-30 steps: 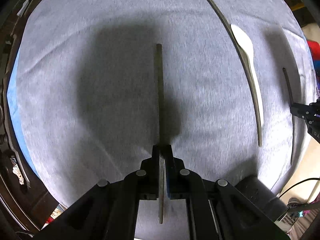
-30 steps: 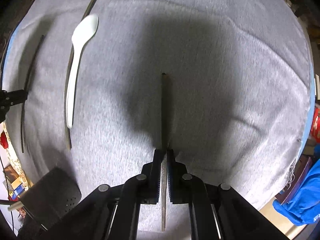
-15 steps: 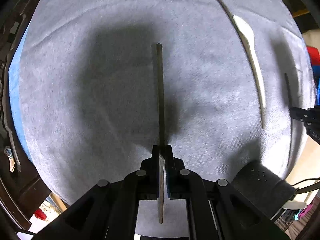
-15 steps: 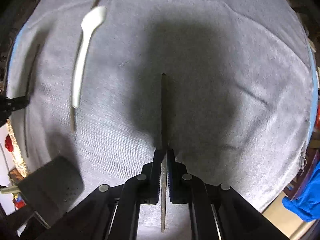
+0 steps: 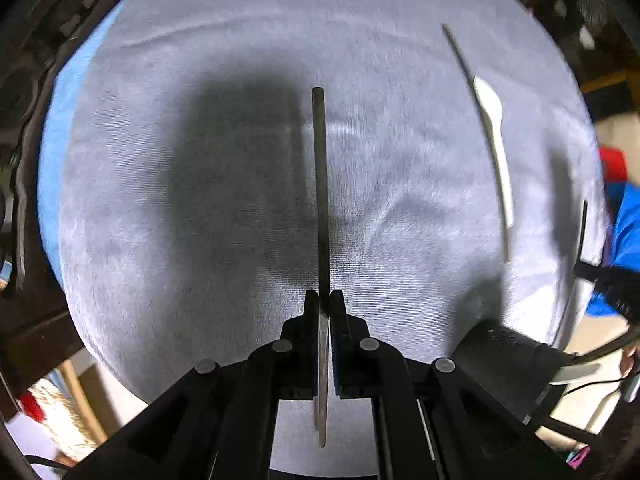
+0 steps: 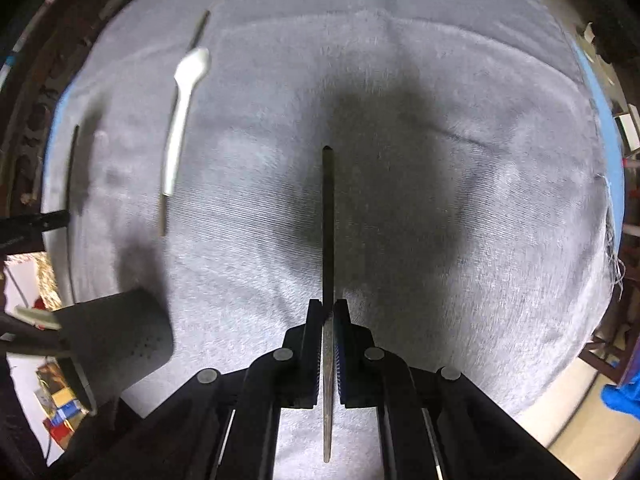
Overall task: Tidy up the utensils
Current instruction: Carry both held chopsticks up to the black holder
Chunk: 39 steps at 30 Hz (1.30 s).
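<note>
My left gripper [image 5: 323, 300] is shut on a thin dark metal utensil [image 5: 320, 184], held edge-on above the grey cloth [image 5: 200, 208]. My right gripper [image 6: 328, 308] is shut on a second thin dark utensil [image 6: 328, 224], also held above the cloth. A white plastic spoon [image 5: 494, 136] lies on the cloth over a long dark stick [image 5: 458, 54]; both show in the right wrist view, the spoon [image 6: 182, 108] and the stick [image 6: 199, 30]. A black perforated utensil holder [image 5: 508, 360] stands at the cloth's near edge, also in the right wrist view [image 6: 120, 340].
The grey cloth [image 6: 480, 200] covers a round table with a blue layer showing at its rim [image 5: 50, 160]. The other gripper shows at the side edge of each view, the right one [image 5: 608, 284] and the left one [image 6: 32, 226]. A light utensil handle [image 6: 36, 316] sticks out of the holder.
Both grippers have lifted and pulled back with their utensils, so the cloth, spoon and stick look smaller and farther. The holder has come further into both views.
</note>
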Motion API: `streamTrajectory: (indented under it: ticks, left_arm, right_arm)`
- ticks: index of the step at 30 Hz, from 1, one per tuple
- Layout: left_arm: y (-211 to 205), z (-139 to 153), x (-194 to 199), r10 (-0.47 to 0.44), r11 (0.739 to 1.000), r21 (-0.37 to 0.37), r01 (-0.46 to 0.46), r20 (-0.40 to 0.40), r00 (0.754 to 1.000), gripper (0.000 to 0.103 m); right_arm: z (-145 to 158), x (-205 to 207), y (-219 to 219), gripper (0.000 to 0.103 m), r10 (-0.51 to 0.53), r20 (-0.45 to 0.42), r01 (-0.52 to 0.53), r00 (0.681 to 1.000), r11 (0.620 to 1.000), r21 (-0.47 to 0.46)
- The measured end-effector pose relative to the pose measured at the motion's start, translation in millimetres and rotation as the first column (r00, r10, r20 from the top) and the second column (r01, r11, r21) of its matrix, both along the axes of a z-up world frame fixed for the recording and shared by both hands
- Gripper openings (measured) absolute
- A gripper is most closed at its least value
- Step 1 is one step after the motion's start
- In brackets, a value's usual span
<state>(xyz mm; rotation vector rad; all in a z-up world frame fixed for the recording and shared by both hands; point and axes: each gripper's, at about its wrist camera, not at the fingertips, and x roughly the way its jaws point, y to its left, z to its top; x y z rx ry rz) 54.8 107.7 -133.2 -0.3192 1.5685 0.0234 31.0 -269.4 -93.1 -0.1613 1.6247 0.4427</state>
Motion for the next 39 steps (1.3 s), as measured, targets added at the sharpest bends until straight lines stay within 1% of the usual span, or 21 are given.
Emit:
streamTrajectory:
  ticks: [2, 4, 6, 7, 9, 10, 11, 14, 16, 19, 20, 21, 22, 23, 25, 26, 27, 29, 32, 35, 39]
  left_arm:
    - [11, 14, -13, 0.041, 0.999, -0.024, -0.040, 0.052, 0.998, 0.005]
    - [19, 29, -31, 0.065, 0.998, -0.025, -0.063, 0.107, 0.992, 0.005]
    - [21, 35, -43, 0.091, 0.996, -0.029, -0.088, 0.146, 0.985, 0.005]
    - [23, 47, -44, 0.109, 0.994, -0.043, -0.104, 0.159, 0.981, 0.005]
    - [24, 55, -58, 0.147, 0.989, -0.060, -0.138, 0.198, 0.969, 0.005]
    - [26, 72, -61, 0.165, 0.986, -0.067, -0.154, 0.219, 0.962, 0.005]
    - [29, 83, -68, 0.184, 0.983, -0.075, -0.170, 0.244, 0.952, 0.005]
    - [37, 125, -88, 0.233, 0.972, -0.100, -0.212, 0.324, 0.917, 0.005]
    - [37, 146, -101, 0.258, 0.966, -0.112, -0.232, 0.375, 0.890, 0.005]
    - [33, 168, -110, 0.279, 0.960, -0.134, -0.245, 0.437, 0.855, 0.005]
    - [32, 178, -118, 0.288, 0.958, -0.141, -0.251, 0.461, 0.839, 0.005]
    - [26, 182, -117, 0.292, 0.956, -0.146, -0.253, 0.475, 0.830, 0.005]
    - [23, 184, -120, 0.296, 0.955, -0.155, -0.253, 0.491, 0.819, 0.005]
    - [21, 193, -126, 0.302, 0.953, -0.164, -0.253, 0.513, 0.804, 0.005]
    - [11, 203, -132, 0.302, 0.953, -0.173, -0.248, 0.548, 0.780, 0.005]
    - [10, 207, -130, 0.303, 0.953, -0.178, -0.246, 0.561, 0.771, 0.005]
    - [2, 200, -125, 0.307, 0.952, -0.187, -0.243, 0.579, 0.755, 0.005]
    - [-5, 213, -129, 0.306, 0.952, -0.189, -0.241, 0.615, 0.727, 0.005]
    - [-20, 218, -135, 0.314, 0.949, -0.203, -0.241, 0.669, 0.674, 0.005]
    - [-30, 215, -138, 0.325, 0.945, -0.214, -0.248, 0.702, 0.634, 0.005]
    - [-43, 207, -139, 0.339, 0.939, -0.220, -0.264, 0.716, 0.610, 0.005]
  right_arm:
    - [15, -5, -14, 0.007, -0.035, 0.031, 0.033, 0.999, 0.998, 0.058]
    - [28, -16, -27, 0.007, -0.075, 0.056, 0.067, 0.996, 0.990, 0.125]
    - [40, -23, -40, 0.007, -0.118, 0.067, 0.102, 0.991, 0.974, 0.204]
    - [46, -22, -45, 0.007, -0.136, 0.071, 0.116, 0.988, 0.966, 0.229]
    - [48, -32, -55, 0.007, -0.176, 0.075, 0.148, 0.982, 0.948, 0.283]
    - [49, -35, -56, 0.007, -0.191, 0.079, 0.160, 0.978, 0.940, 0.302]
    - [59, -34, -56, 0.007, -0.204, 0.086, 0.168, 0.975, 0.934, 0.316]
    - [80, -39, -70, 0.007, -0.257, 0.123, 0.191, 0.959, 0.900, 0.392]
    - [106, -33, -68, 0.007, -0.271, 0.144, 0.189, 0.952, 0.887, 0.421]
    - [128, -43, -69, 0.007, -0.290, 0.186, 0.176, 0.939, 0.868, 0.464]
    - [134, -47, -69, 0.007, -0.295, 0.198, 0.171, 0.935, 0.861, 0.478]
    - [143, -52, -70, 0.007, -0.301, 0.215, 0.163, 0.929, 0.854, 0.494]
    - [144, -54, -65, 0.007, -0.306, 0.230, 0.157, 0.924, 0.850, 0.502]
    - [155, -60, -66, 0.007, -0.314, 0.252, 0.148, 0.915, 0.844, 0.515]
    - [161, -63, -61, 0.007, -0.325, 0.278, 0.133, 0.904, 0.832, 0.539]
    - [169, -65, -60, 0.007, -0.329, 0.292, 0.126, 0.898, 0.829, 0.545]
    - [180, -69, -61, 0.007, -0.334, 0.315, 0.115, 0.888, 0.826, 0.552]
    - [187, -73, -51, 0.007, -0.342, 0.337, 0.101, 0.877, 0.818, 0.567]
    - [204, -81, -48, 0.007, -0.364, 0.367, 0.079, 0.856, 0.794, 0.602]
    - [215, -89, -44, 0.007, -0.391, 0.389, 0.064, 0.834, 0.769, 0.636]
    - [219, -96, -34, 0.007, -0.418, 0.406, 0.053, 0.813, 0.747, 0.663]
